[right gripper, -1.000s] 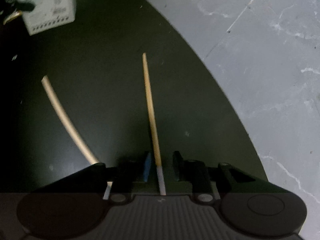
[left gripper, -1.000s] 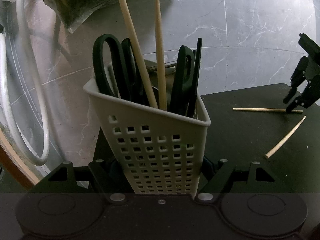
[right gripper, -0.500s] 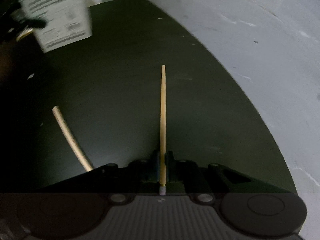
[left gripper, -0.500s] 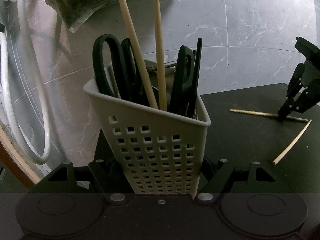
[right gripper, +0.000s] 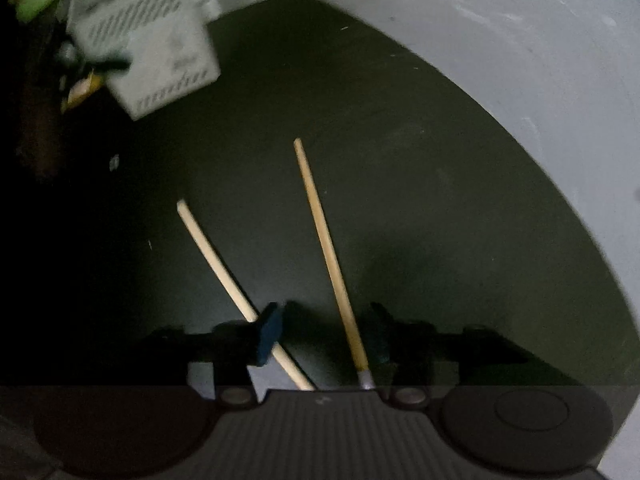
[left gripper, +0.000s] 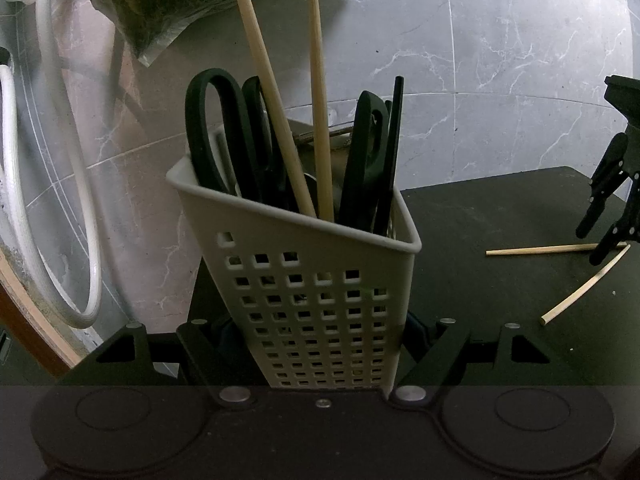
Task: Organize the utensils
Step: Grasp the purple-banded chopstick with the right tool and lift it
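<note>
My left gripper (left gripper: 320, 344) is shut on a white perforated basket (left gripper: 312, 300), held tilted over the dark table (left gripper: 480, 220). In the basket stand black-handled scissors (left gripper: 216, 136), two wooden chopsticks (left gripper: 272, 92) and other black utensils (left gripper: 368, 152). My right gripper (right gripper: 324, 332) points steeply down at the table and its jaws are opening. A thin chopstick (right gripper: 328, 248) lies between them, close to the right pad, with neither pad pressing on it. A second, thicker chopstick (right gripper: 216, 260) passes under the left finger (right gripper: 268, 336). The left wrist view shows both chopsticks (left gripper: 536, 250) at far right.
The table's curved edge (right gripper: 460, 92) runs just right of the chopsticks, with grey marble floor (left gripper: 500, 40) beyond it. A white hose (left gripper: 24, 160) hangs at left. A plastic bag of greens (left gripper: 168, 0) lies behind the basket.
The right gripper's jaws closed on the thin chopstick half a second ago and have now spread apart; the gripper lifted and turned, and the chopstick lies tilted. The left gripper and basket stayed still.
</note>
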`<act>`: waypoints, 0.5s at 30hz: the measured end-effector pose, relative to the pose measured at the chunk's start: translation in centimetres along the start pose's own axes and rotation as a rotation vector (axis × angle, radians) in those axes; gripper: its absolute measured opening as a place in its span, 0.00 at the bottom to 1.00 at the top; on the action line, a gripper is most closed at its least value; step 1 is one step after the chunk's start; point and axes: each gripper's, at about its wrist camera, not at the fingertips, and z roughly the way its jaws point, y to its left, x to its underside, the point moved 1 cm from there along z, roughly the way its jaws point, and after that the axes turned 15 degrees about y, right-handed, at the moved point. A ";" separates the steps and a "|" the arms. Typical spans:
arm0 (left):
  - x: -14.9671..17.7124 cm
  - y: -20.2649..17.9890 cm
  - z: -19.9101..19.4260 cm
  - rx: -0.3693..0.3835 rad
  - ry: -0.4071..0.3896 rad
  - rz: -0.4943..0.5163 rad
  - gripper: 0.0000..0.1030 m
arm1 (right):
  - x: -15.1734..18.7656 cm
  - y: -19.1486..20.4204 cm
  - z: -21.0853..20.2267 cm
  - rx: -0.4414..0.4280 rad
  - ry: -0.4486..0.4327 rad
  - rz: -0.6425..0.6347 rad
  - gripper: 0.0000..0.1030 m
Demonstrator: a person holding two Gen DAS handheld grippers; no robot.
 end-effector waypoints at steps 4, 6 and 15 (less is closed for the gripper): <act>0.0 0.0 0.0 0.000 0.000 0.000 0.76 | -0.4 -0.8 0.2 -0.066 -0.025 0.049 0.80; 0.0 0.0 0.0 0.000 0.000 0.000 0.76 | -0.3 -0.3 0.3 -0.044 -0.008 0.011 0.85; 0.0 0.0 0.0 0.000 0.000 0.000 0.76 | -1.1 2.9 2.6 0.049 0.076 -0.101 0.88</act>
